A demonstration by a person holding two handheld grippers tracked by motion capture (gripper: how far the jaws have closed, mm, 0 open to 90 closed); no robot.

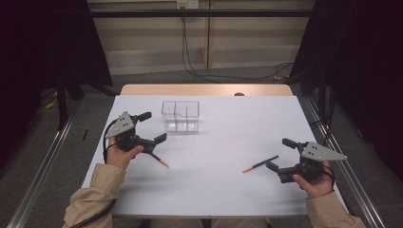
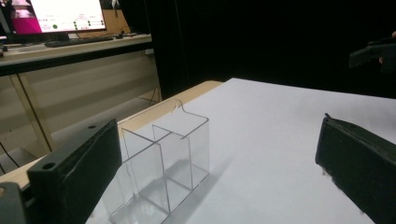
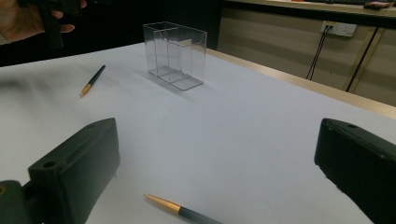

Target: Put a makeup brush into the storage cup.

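Left hand: enters from the near edge in a beige sleeve, gripping the left tongs.
Right hand: beige sleeve, near right corner, gripping the right tongs.
Left tongs: jaws wide apart, nothing between them; raised over the left part of the table and aimed toward the clear box.
Right tongs: jaws wide apart, nothing between them; over the right part of the table, aimed leftward.
Table: white top with a bare wooden strip along its far edge.
Right pen: dark barrel, gold tip; lies flat just beside the right tongs, gold end pointing toward the near left. In the right gripper view its gold end lies on the table below the open jaws.
Left pen: dark barrel, gold tip; lies flat just beside the left hand, gold end toward the table's middle.
Clear box: transparent, upright, split by inner walls into compartments; stands on the far middle of the table, well apart from both pens.
Wall cables: hang from a socket behind the table.
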